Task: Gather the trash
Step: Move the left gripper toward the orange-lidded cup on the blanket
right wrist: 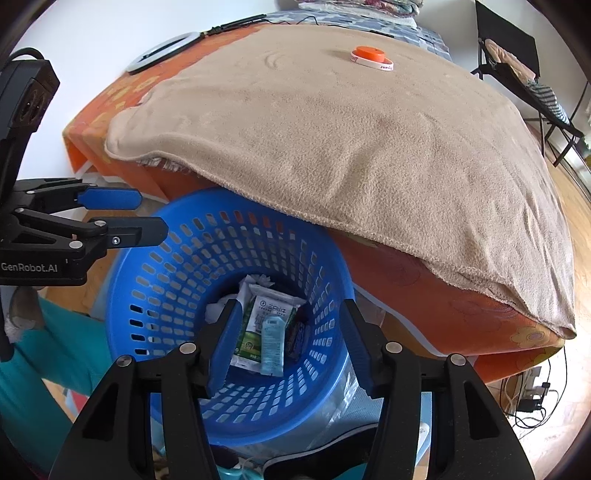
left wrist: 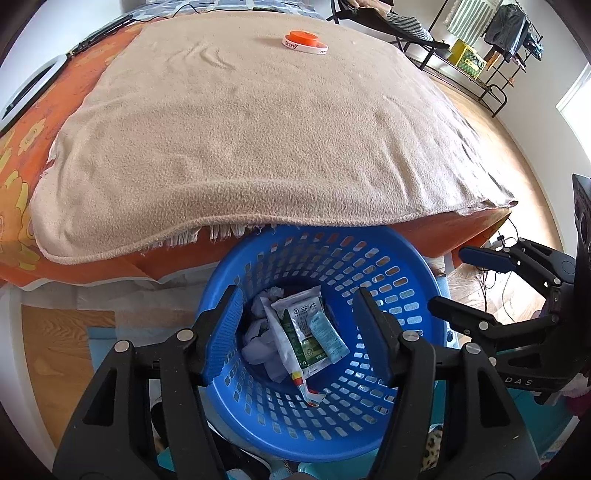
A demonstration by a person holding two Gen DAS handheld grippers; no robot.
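- Left gripper (left wrist: 295, 328): jaws spread wide, nothing between them; poised over the mouth of the blue basket (left wrist: 417, 266). Same gripper seen from the right wrist view at far left (right wrist: 147, 214), blue pad above, black finger below, apart.
- Blue basket: slotted plastic, on the floor just beside the near edge of the table; tan blanket (left wrist: 240, 129) overhangs its far rim.
- Trash inside basket: crumpled white tissue (left wrist: 258, 339) at left, white-and-green packet (left wrist: 299, 332) in the middle, small light-blue sachet (left wrist: 328, 332) lying on it at right, red-and-white wrapper (left wrist: 308, 391) nearest. Dark wrapper (right wrist: 297, 338) to the right of the sachet in the right wrist view.
- Right gripper (right wrist: 288, 343): jaws wide apart, empty, also above the basket opening; seen in the left wrist view at right (left wrist: 458, 280).
- Tabletop, far: orange disc (left wrist: 303, 37) with a white wristband (left wrist: 314, 47) around its base, resting on the blanket, well apart from the basket.
- Orange floral cloth (left wrist: 18, 192) under the blanket, exposed at left.
- Far right: clothes rack (left wrist: 498, 33) on wooden floor (left wrist: 517, 147).
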